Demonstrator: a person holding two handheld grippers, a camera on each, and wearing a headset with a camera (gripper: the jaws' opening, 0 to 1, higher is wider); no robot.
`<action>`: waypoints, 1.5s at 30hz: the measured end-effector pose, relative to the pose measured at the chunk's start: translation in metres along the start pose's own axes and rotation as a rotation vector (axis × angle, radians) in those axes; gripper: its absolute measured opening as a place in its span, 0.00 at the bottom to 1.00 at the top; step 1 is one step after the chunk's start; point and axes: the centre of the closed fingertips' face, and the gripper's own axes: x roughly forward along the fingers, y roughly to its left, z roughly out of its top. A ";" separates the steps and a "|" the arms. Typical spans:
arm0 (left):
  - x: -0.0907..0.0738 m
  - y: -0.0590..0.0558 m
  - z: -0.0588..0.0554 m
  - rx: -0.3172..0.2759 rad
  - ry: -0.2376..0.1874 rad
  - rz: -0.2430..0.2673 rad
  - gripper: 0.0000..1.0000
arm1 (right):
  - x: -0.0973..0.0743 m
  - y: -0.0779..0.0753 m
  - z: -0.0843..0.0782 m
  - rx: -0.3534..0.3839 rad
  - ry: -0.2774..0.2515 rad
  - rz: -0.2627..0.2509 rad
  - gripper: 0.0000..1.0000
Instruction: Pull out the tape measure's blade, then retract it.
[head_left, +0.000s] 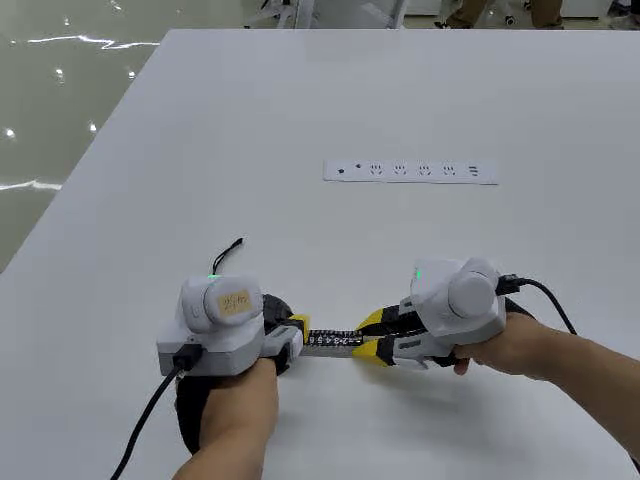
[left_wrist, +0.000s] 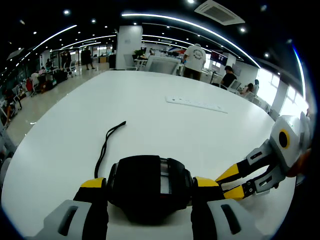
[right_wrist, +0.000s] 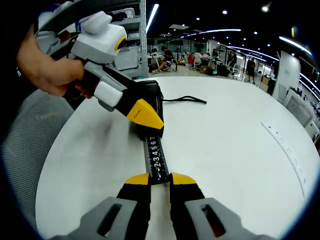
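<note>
The left gripper (head_left: 288, 342) clamps the black tape measure case (head_left: 274, 306) at the table's near side. The case looks compact and rigid, so its flat sides suit squeezing. A short run of blade (head_left: 332, 340) reaches the right gripper (head_left: 378, 338), closed on its tip. The thin springy steel likely kinks if bent. Bare table (head_left: 520, 240) lies open rightward, with the power strip (head_left: 410, 171) well apart.

Both are white and grey with yellow tips: the left hand-held gripper (left_wrist: 150, 183) and the right hand-held gripper (right_wrist: 160, 180). Between the left tips the tape measure (left_wrist: 150, 192) is black. The blade (right_wrist: 156, 159) at the right tips is black with white numerals. The tabletop (head_left: 400, 90) is plain white. The cord (left_wrist: 106, 141) beyond the left hand-held gripper is black.
</note>
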 end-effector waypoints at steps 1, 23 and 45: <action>0.000 0.000 0.000 0.000 0.000 -0.001 0.64 | 0.001 0.000 0.001 0.001 -0.001 0.000 0.12; -0.001 0.000 0.000 -0.007 0.003 -0.002 0.64 | 0.019 0.004 0.015 -0.011 -0.008 -0.001 0.12; -0.001 0.001 -0.001 -0.013 0.014 -0.006 0.64 | 0.034 0.007 0.027 -0.023 -0.010 -0.003 0.12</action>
